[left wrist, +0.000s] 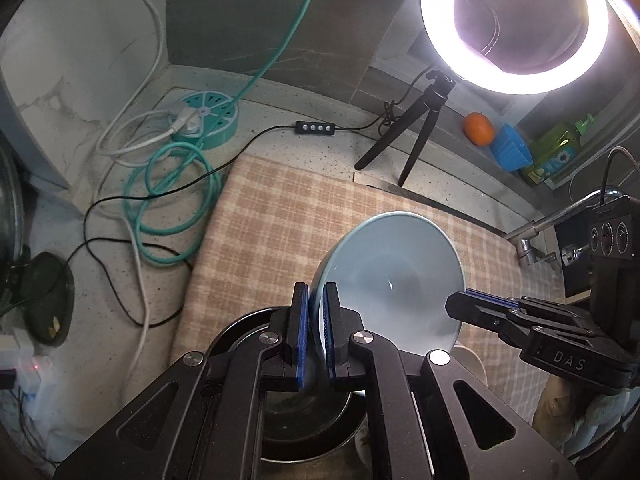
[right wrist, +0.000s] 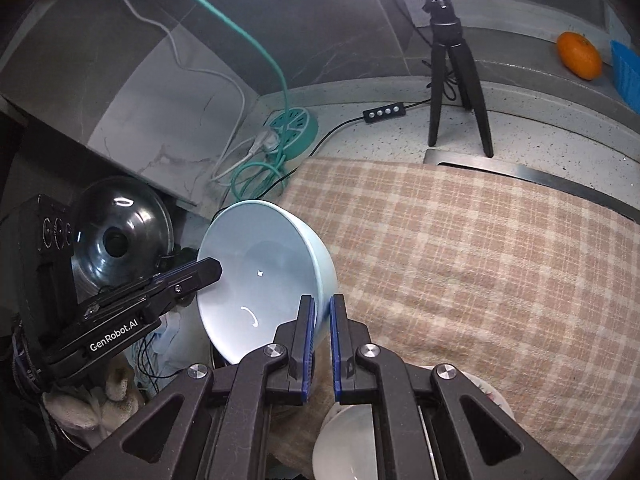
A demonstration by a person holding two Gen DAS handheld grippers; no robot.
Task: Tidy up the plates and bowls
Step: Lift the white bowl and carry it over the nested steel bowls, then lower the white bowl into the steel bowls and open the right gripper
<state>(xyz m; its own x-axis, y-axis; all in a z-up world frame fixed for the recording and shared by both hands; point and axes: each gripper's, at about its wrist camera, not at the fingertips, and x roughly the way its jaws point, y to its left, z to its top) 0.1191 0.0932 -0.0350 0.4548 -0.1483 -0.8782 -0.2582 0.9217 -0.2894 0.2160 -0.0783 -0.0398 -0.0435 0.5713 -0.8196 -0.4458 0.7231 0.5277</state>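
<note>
Left wrist view, pale blue bowl tilted on edge, both grippers clamping rim

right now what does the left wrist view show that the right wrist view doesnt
Only the left wrist view: the whole ring light, a green soap bottle and a faucet.

Only the right wrist view: a steel lid and a white bowl under the right gripper.

Both: the blue bowl clamped at its rim by the left gripper and the right one, the checked cloth, tripod and orange.
</note>
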